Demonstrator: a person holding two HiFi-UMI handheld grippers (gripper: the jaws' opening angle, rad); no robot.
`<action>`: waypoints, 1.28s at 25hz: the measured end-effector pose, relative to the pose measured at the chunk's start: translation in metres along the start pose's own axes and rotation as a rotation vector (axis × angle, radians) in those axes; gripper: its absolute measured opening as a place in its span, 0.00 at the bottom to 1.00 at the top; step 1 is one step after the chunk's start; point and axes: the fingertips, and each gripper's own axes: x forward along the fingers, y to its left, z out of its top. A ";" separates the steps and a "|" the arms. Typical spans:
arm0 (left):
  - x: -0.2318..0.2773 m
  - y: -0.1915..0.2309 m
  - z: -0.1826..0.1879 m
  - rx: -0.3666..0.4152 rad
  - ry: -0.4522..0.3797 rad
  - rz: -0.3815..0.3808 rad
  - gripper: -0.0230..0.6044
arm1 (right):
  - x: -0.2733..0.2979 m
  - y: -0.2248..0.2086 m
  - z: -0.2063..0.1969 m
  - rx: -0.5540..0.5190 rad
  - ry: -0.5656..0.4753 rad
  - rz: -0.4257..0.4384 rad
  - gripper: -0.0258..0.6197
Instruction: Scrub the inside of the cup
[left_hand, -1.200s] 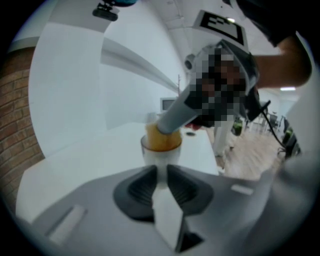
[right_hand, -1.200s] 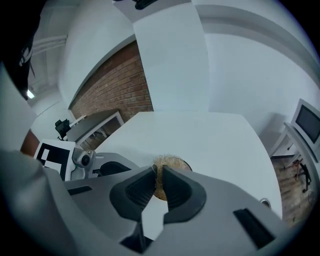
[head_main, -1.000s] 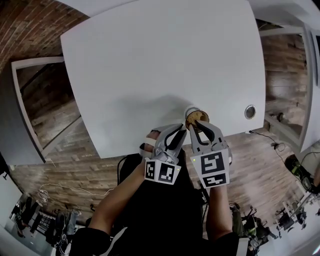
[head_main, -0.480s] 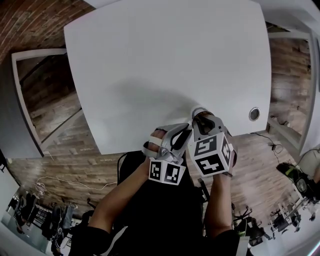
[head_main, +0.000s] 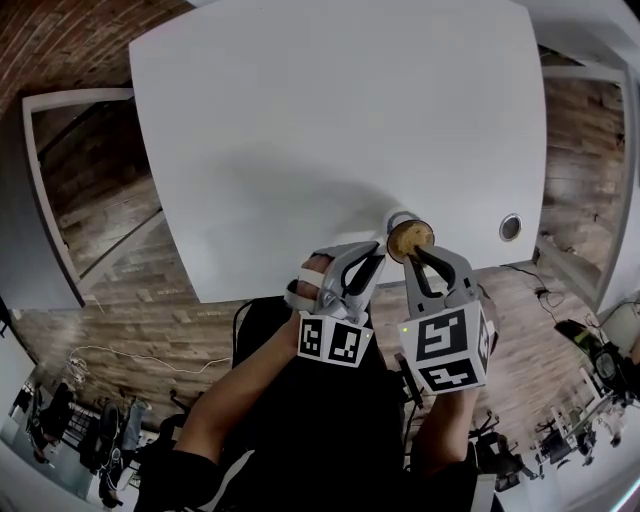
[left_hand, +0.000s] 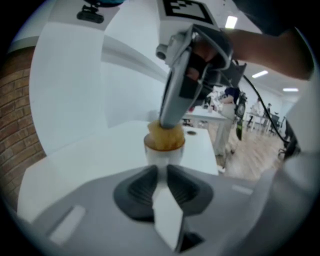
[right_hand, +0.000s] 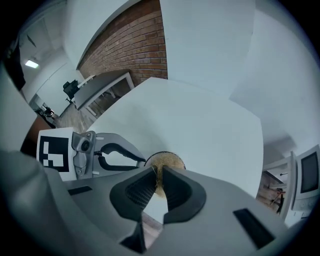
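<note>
Near the white table's front edge stands the small cup, seemingly light, stiff and tippy, its white side tab pinched in the left gripper's narrow jaws, while the right gripper nips the soft sponge filling its mouth.

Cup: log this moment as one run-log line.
left gripper: shut on cup | right gripper: shut on sponge | sponge: inside cup | cup: on table, near edge

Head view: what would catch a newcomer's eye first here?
The tan sponge stuffed into the white cup, by the near edge of the white table, is pinched from above by the right gripper. The left gripper clamps the cup from its side.
</note>
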 end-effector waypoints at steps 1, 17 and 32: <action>0.000 0.000 0.000 -0.004 0.000 0.000 0.14 | 0.000 -0.002 -0.002 0.000 0.000 -0.010 0.09; 0.002 -0.001 -0.002 -0.006 0.003 0.000 0.14 | 0.051 -0.008 -0.019 -0.080 0.160 -0.088 0.09; 0.003 -0.001 -0.004 0.001 0.005 0.011 0.14 | 0.027 0.001 -0.012 -0.044 0.111 0.029 0.08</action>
